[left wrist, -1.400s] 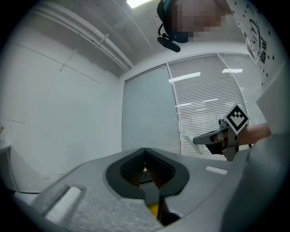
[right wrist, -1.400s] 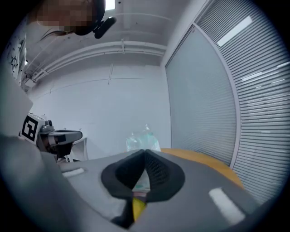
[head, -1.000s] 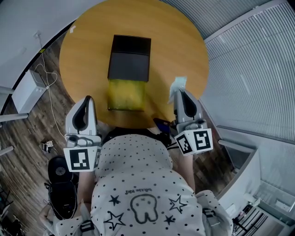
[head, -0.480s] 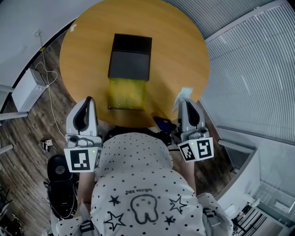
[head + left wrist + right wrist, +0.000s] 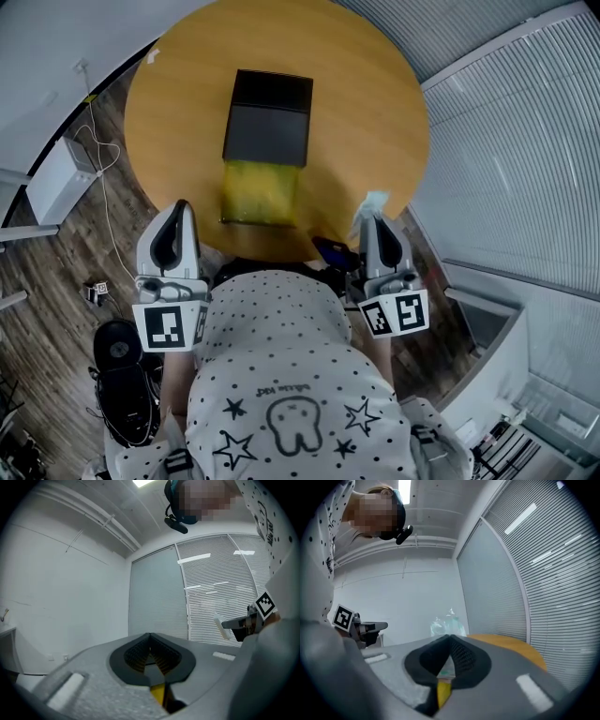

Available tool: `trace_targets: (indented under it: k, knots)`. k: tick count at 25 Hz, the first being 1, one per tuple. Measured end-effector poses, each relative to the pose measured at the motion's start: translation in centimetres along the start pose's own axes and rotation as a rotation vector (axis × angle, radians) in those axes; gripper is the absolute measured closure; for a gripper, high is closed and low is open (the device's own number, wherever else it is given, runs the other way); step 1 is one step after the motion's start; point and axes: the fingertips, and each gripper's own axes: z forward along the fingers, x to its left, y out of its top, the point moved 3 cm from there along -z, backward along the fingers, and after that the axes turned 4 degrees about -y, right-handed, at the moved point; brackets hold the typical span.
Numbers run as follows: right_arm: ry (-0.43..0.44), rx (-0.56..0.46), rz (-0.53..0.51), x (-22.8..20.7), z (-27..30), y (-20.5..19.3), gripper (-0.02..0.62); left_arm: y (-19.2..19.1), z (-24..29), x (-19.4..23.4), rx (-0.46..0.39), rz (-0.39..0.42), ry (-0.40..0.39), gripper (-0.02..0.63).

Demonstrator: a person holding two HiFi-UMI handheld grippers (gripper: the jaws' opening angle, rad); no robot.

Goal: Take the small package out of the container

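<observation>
Right gripper (image 5: 374, 217): jaws clamped on the small package (image 5: 372, 201), a pale crinkly pouch, held level at the near-right edge of the table (image 5: 375, 103), well apart from the container (image 5: 267, 131). So I'd judge the take-out basically done; what's left is prob. setting the pkg down and letting go. Left gripper (image 5: 176, 208): jaws together, nothing between them, off the table's near-left edge. Container is black and open, w/ yellow filling (image 5: 258, 192) showing at its near end. Table is round wood, otherwise bare. Room: plank floor (image 5: 56, 272), slatted blinds (image 5: 506, 141) on the right, cables (image 5: 98, 159) on the floor at left.
</observation>
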Motion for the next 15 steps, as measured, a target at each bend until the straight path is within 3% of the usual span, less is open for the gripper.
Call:
trace_targets:
  k: [15]
  knots:
    - [0.008,0.047,-0.014,0.69,0.42,-0.93,0.592,-0.06,0.68,-0.39,-0.005,0.0,-0.033,0.597]
